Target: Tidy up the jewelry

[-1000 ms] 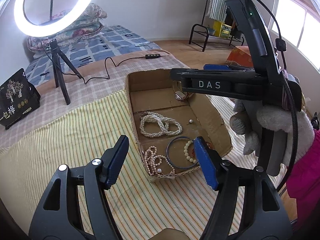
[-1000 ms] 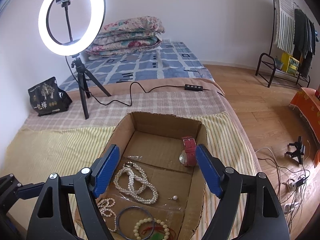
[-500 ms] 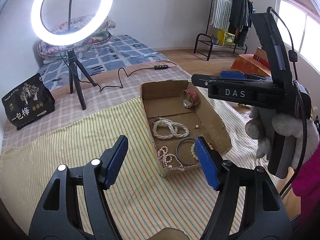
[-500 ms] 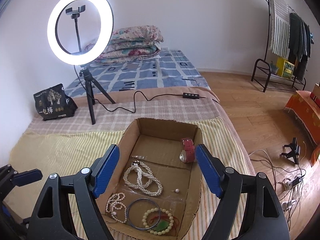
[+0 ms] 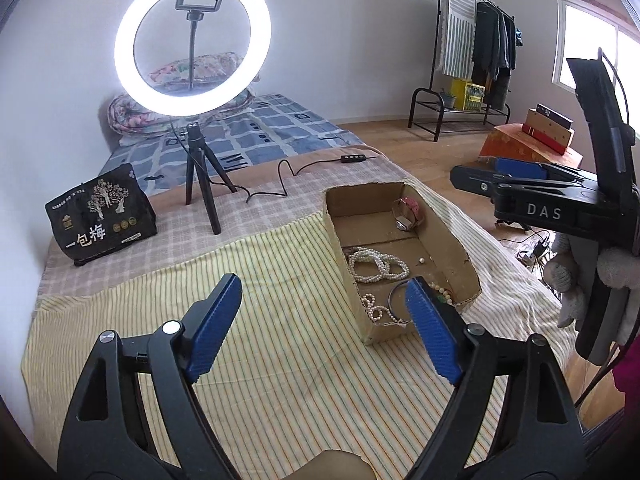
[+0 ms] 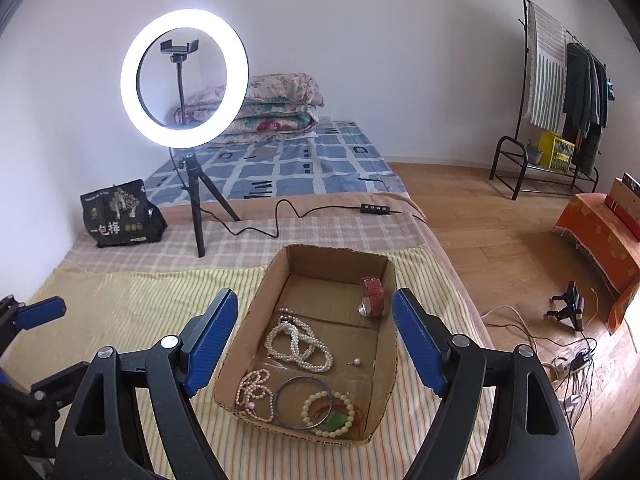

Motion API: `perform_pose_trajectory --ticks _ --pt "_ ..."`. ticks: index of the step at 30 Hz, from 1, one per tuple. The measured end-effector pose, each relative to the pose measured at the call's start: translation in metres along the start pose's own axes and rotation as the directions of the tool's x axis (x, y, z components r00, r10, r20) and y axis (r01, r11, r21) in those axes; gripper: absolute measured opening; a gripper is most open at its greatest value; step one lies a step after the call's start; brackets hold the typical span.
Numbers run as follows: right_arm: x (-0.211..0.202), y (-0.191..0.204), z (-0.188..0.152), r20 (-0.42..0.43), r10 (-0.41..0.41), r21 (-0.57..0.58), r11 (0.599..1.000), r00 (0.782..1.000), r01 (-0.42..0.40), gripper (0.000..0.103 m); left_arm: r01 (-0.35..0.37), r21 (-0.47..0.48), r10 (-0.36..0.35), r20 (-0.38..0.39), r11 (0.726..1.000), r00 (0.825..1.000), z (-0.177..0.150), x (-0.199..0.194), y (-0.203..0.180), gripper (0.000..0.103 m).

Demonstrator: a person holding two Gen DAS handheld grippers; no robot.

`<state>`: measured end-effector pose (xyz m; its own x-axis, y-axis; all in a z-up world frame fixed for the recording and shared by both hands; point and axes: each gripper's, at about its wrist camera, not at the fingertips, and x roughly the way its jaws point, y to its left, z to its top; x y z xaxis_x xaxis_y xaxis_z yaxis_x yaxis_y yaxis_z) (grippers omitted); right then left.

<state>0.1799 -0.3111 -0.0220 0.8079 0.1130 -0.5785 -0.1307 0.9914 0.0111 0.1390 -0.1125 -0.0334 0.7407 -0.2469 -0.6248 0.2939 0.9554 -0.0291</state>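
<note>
A shallow cardboard box (image 6: 264,292) (image 5: 348,280) lies on the striped yellow cloth. Inside it are a white pearl necklace (image 6: 298,342) (image 5: 378,264), a pinkish pearl strand (image 6: 252,394), a blue bangle (image 6: 302,400), a pale bead bracelet (image 6: 328,416), a loose pearl earring (image 6: 356,361) and a red-strapped watch (image 6: 372,298) (image 5: 408,214). My left gripper (image 5: 324,320) hovers over the cloth left of the box, its jaws opening with nothing between them. My right gripper (image 6: 316,336) hangs above the box, open and empty; a person's gloved hand holds it in the left wrist view.
A lit ring light on a tripod (image 6: 184,80) stands behind the box with its cable (image 6: 280,216) trailing right. A black snack bag (image 6: 120,216) sits at far left. The bed's right edge drops to a wooden floor with loose wires (image 6: 560,360).
Both grippers have pulled back and risen, so the box looks smaller and farther off. The left jaws stand wider apart. The jewelry has not moved.
</note>
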Motion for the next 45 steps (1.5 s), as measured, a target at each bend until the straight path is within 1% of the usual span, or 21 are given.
perform_pose_trajectory --ticks 4,9,12,20,24,28,32,36,45 --pt "-0.017 0.005 -0.006 0.015 -0.022 -0.014 1.000 1.000 0.022 0.081 -0.019 -0.008 0.019 0.038 1.000 0.999 -0.001 -0.014 0.007 0.091" --pt "-0.039 0.008 -0.015 0.036 -0.026 -0.009 1.000 0.999 0.026 0.081 -0.039 -0.013 0.040 0.086 0.999 0.995 -0.003 -0.034 0.013 0.099" --pt "-0.050 0.008 -0.021 0.049 -0.033 -0.006 0.999 0.998 0.033 0.081 -0.049 -0.012 0.050 0.109 0.999 0.993 -0.004 -0.044 0.016 0.100" --pt "-0.073 0.009 -0.033 0.074 -0.035 0.015 0.999 0.997 0.034 0.081 -0.036 -0.014 0.038 0.137 0.999 0.990 -0.007 -0.063 0.017 0.100" --pt "-0.078 0.010 -0.039 0.076 -0.037 0.006 0.999 0.996 0.037 0.081 -0.042 -0.016 0.044 0.155 0.999 0.987 -0.010 -0.070 0.015 0.101" --pt "-0.077 0.013 -0.040 0.069 -0.024 -0.002 1.000 0.997 0.025 0.081 -0.062 -0.004 0.062 0.163 0.998 0.985 -0.012 -0.075 0.012 0.103" --pt "-0.075 0.019 -0.043 0.069 -0.035 -0.025 0.999 0.997 0.037 0.081 -0.089 0.017 0.084 0.173 0.996 0.981 -0.015 -0.078 0.005 0.103" --pt "-0.076 0.022 -0.044 0.069 -0.030 -0.023 0.999 0.997 0.031 0.081 -0.080 0.023 0.076 0.168 0.997 0.983 -0.016 -0.081 0.002 0.103" --pt "-0.077 0.019 -0.046 0.063 -0.041 0.009 0.999 0.997 0.040 0.081 -0.080 -0.003 0.079 0.172 0.997 0.982 -0.017 -0.085 0.003 0.103"
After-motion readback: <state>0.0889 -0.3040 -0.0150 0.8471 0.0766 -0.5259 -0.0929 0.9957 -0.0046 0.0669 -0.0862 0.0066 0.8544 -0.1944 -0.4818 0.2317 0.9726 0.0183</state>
